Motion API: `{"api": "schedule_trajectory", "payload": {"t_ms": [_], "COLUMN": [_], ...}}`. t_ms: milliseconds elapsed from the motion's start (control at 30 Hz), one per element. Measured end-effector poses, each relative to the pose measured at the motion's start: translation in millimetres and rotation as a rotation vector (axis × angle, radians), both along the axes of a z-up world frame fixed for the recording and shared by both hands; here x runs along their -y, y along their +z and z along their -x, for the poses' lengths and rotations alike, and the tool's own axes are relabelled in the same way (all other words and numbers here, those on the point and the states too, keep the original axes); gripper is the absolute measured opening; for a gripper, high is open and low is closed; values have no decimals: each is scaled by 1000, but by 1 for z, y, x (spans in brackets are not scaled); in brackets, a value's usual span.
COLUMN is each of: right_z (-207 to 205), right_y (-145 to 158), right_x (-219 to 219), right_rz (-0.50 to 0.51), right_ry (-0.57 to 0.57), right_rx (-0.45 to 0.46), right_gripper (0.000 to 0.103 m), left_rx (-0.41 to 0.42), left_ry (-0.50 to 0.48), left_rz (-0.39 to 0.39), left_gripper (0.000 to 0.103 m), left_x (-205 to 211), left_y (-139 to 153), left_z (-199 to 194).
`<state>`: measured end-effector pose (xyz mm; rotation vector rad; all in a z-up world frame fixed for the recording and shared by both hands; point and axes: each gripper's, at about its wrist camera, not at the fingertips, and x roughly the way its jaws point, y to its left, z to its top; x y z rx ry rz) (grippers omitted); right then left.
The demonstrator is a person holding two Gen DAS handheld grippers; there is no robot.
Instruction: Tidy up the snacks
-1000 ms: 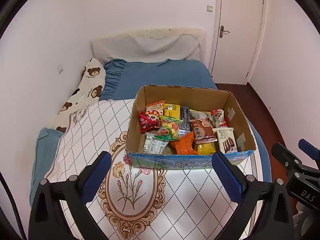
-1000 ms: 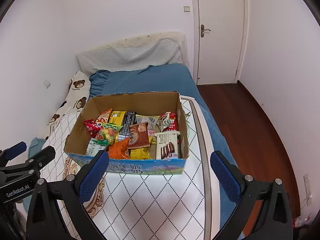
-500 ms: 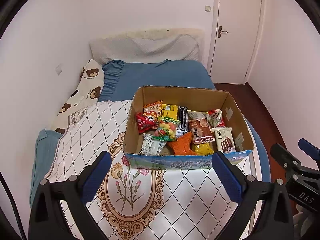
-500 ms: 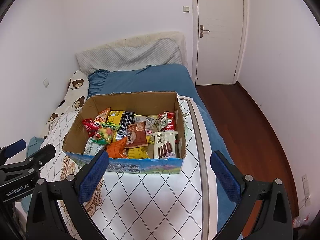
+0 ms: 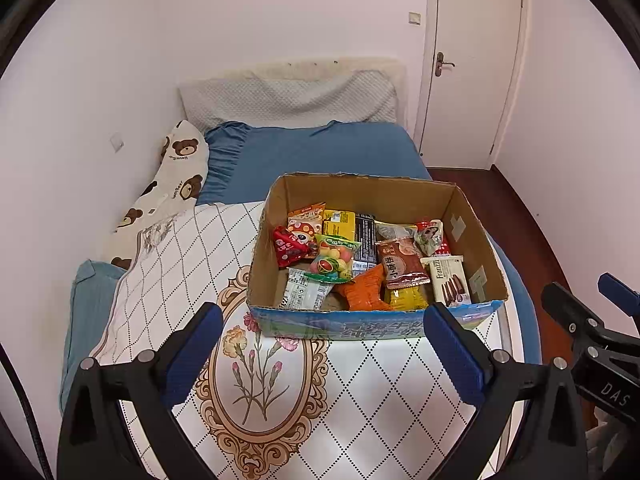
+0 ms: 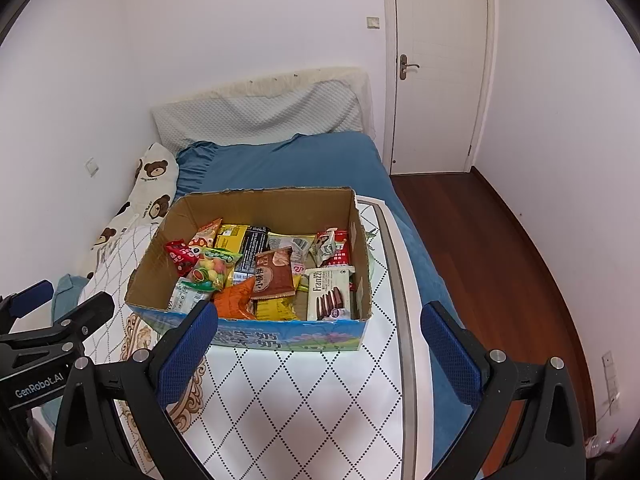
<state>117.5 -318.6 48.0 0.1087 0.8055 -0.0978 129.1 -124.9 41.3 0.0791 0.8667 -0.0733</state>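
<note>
Nearest the lenses: my left tongs point(image 5: 320, 350) and my right tongs point(image 6: 318, 346), both spread wide, blue pads point(image 5: 195, 354) apart, nothing between them. Both hang above the quilt point(image 5: 360, 392), short of the box.

Quilt: white, dotted diamond lattice, gold-framed flower oval at its left half. It lies over the bed.

Box point(image 5: 376, 324): open cardboard, blue printed front, standing on the quilt just beyond my fingertips. All the snacks lie inside it, loosely heaped. Contents, front row first:
- white packet point(image 5: 306, 294), front left corner;
- orange packet point(image 5: 366, 292), centre front;
- yellow packet point(image 5: 406, 299), partly under others;
- Franzzi biscuit pack point(image 6: 330, 294), front right, flat;
- brown packet point(image 5: 402, 262), mid row;
- candy bag point(image 5: 334, 258), green-topped, with coloured balls;
- red packet point(image 5: 290, 246), against the left wall;
- mushroom-print packet point(image 5: 306, 220), yellow box point(image 5: 339, 224) and black bar point(image 5: 365, 236), back row;
- red-and-white packet point(image 5: 430, 236), back right.

Beyond the box: blue sheet point(image 5: 320, 156); bear-print pillow point(image 5: 176, 184) along the left wall; grey pillow point(image 5: 288, 98) propped at the head; white door point(image 5: 474, 60), closed, far right; wood floor point(image 6: 500, 248) on the right side of the bed.
</note>
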Motion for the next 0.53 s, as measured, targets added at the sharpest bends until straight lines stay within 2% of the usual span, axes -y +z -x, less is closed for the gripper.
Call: {"api": "schedule_trajectory", "payload": {"t_ms": [533], "right_z": [1], "right_y": [7], "right_x": [-1], "right_rz": [10], "right_ry": [7], "right_rx": [16], "right_gripper": [103], "left_rx": [23], "left_ry": [4], "left_rz": [-7], "left_gripper": [103], "left_x": [-1], "left_y": [3], "left_z": [3]}}
